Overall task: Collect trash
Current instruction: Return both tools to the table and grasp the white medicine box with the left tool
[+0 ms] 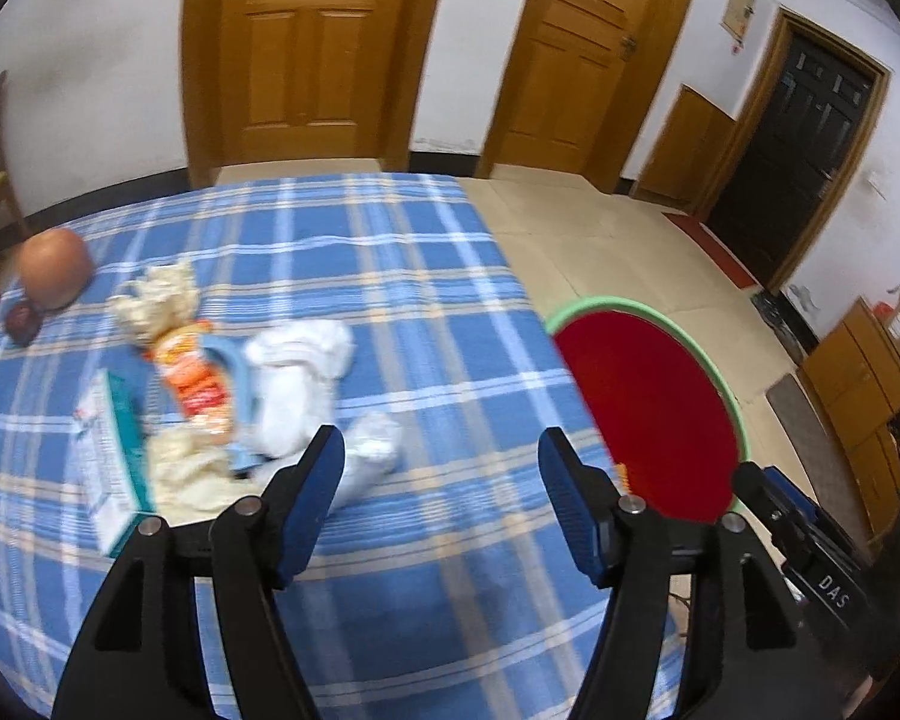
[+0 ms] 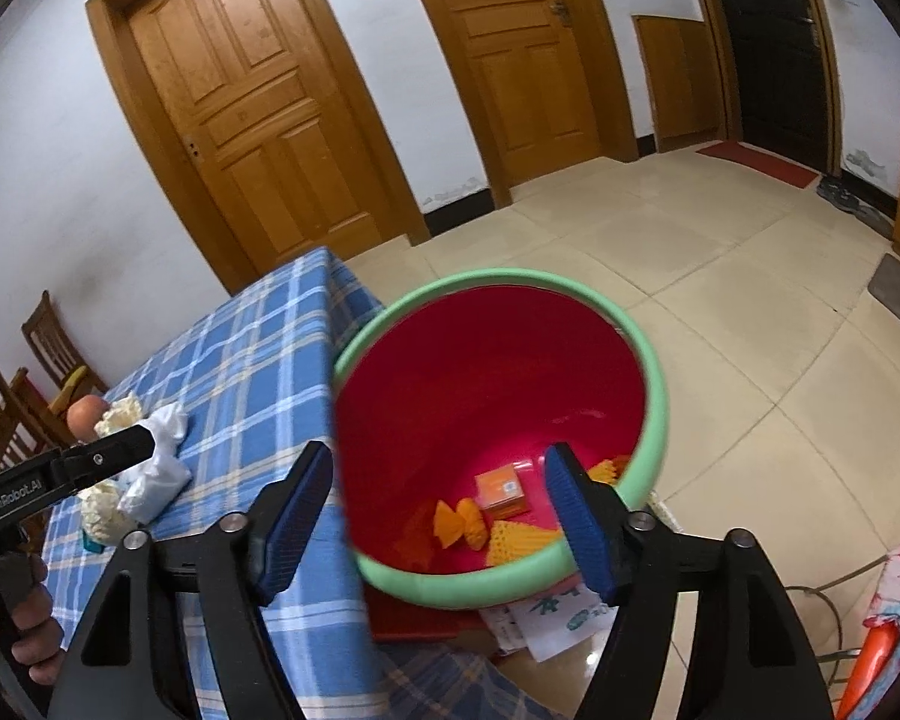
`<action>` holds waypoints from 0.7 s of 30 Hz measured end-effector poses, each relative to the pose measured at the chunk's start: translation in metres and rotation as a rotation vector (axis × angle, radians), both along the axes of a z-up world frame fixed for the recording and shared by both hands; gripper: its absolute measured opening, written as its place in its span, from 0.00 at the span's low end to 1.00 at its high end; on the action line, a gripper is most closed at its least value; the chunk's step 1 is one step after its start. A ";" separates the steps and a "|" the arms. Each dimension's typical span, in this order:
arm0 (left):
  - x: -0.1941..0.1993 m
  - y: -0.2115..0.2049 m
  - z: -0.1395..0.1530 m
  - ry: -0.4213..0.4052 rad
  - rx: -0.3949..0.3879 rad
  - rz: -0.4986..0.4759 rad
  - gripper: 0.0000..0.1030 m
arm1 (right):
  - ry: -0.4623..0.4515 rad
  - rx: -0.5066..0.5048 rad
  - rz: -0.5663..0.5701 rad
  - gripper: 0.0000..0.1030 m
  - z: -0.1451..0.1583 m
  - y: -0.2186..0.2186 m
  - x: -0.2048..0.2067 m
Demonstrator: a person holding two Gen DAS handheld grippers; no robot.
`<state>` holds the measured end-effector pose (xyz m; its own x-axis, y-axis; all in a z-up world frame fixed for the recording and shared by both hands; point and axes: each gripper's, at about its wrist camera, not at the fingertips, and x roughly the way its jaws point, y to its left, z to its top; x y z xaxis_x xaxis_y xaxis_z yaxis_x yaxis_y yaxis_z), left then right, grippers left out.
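trash lies left of the spread left tool

left wrist view: the left tool (image 1: 441, 450) is spread, holding nothing, over the plaid surface (image 1: 390, 276). the white tissue wad (image 1: 297, 384) lies just ahead and left, its long axis running near to far.

right wrist view: the right tool (image 2: 438, 474) is spread and empty over the red bin (image 2: 654, 396), farther from the wad.

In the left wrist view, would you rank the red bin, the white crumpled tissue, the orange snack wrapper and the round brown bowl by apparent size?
1. Red bin, though partly cut off and nearer.
2. White crumpled tissue.
3. Orange snack wrapper and round brown bowl: too alike to rank; the bowl sits farther away.
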<state>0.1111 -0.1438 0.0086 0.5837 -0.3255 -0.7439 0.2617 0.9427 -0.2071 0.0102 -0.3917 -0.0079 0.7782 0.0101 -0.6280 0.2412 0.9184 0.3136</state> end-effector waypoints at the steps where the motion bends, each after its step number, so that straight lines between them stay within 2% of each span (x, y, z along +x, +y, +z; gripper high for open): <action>1: 0.000 0.007 0.001 -0.002 0.002 0.016 0.65 | -0.001 0.000 0.007 0.73 0.001 0.003 0.000; 14: 0.001 0.083 0.005 -0.003 0.038 0.193 0.65 | -0.003 0.006 0.105 0.73 0.004 0.047 0.014; 21: 0.004 0.120 -0.003 0.014 0.047 0.301 0.65 | 0.008 0.015 0.139 0.73 0.003 0.063 0.022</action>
<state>0.1151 -0.0236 0.0051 0.6385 -0.1043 -0.7626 -0.0336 0.9861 -0.1629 0.0318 -0.3285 -0.0045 0.7635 0.1269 -0.6332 0.1144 0.9384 0.3261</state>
